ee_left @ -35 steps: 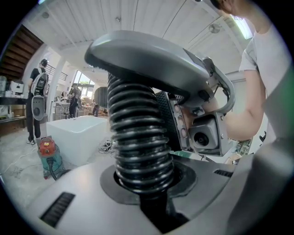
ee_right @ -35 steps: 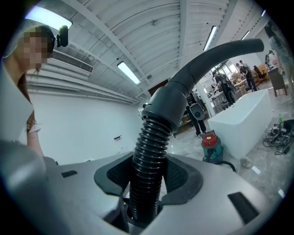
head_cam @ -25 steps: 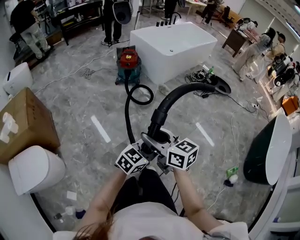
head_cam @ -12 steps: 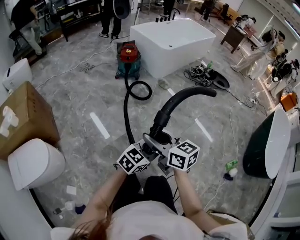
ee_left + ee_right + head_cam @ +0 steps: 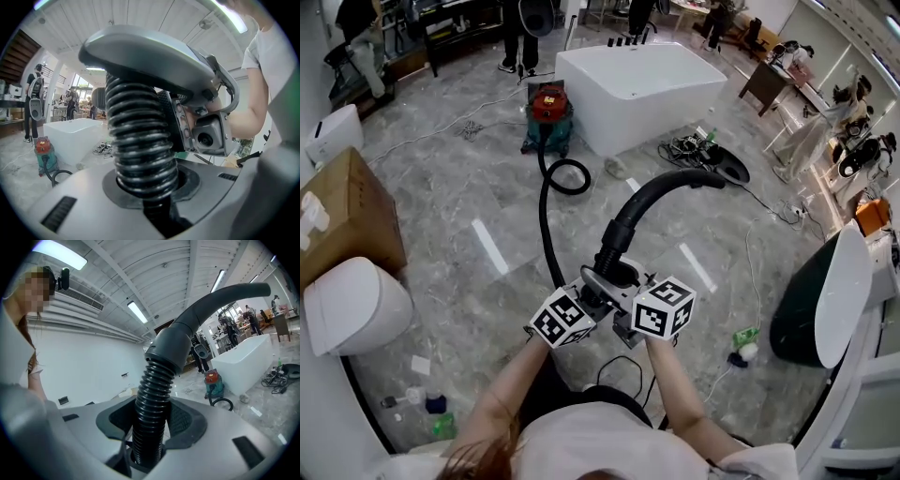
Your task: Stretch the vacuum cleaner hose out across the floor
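Observation:
The black ribbed vacuum hose (image 5: 546, 217) runs across the floor from the red and teal vacuum cleaner (image 5: 550, 114), with a loop near it, up to my hands. Its rigid curved end tube (image 5: 661, 194) rises above the grippers. My left gripper (image 5: 586, 302) is shut on the ribbed hose (image 5: 140, 150). My right gripper (image 5: 623, 305) is shut on the hose (image 5: 150, 423) just below the grey cuff (image 5: 171, 350). Both grippers sit side by side in front of my body.
A white bathtub (image 5: 637, 80) stands behind the vacuum cleaner. A toilet (image 5: 352, 305) and a cardboard box (image 5: 342, 220) sit at left, a dark oval basin (image 5: 820, 300) at right. Cables (image 5: 694, 147) and small bottles (image 5: 741, 352) lie on the marble floor. People stand at the back.
I have moved backward with both grippers on the hose. The vacuum cleaner and tub now lie farther up in the head view, and the hose loop has shrunk and drawn out.

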Motion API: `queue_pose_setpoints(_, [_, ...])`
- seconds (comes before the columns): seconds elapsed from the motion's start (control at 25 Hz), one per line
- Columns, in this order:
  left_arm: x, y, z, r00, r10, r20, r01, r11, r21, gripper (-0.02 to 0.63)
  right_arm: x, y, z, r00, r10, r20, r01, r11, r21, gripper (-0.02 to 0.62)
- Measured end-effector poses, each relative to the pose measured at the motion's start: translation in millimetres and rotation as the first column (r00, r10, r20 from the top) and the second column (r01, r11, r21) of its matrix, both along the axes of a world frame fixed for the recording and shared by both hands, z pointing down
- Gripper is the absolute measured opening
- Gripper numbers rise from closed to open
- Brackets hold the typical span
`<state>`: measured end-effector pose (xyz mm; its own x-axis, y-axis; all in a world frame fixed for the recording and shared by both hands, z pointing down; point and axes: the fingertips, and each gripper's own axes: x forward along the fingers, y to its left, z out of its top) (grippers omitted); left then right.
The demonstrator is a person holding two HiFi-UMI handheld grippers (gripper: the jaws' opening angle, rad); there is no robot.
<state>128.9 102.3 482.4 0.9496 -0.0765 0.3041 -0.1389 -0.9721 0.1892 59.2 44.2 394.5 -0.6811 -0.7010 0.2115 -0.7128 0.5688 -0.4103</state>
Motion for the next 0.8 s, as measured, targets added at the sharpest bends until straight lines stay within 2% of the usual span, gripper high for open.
queue_pose_setpoints(0.24, [42,42,1,0.998,-0.055,-0.020,0.054,0.998,-0.031,0.100,36,43,3,0.999,-0.052,-0.007,0.051,0.999,-0.012,0.184])
queue_pose_setpoints(0.52, [51,80,14,0.995,-0.096,0.009,0.096,0.995,-0.010,0.100,46,86,15,0.996,-0.091,0.015,0.091,0.996,-0.010,0.184])
queue_pose_setpoints(0.8, [62,122,15,0.992,-0.126,-0.007,0.126,0.992,-0.017,0.100,55,130,17,0.992,-0.121,0.032,0.121,0.993,0.008,0.184])
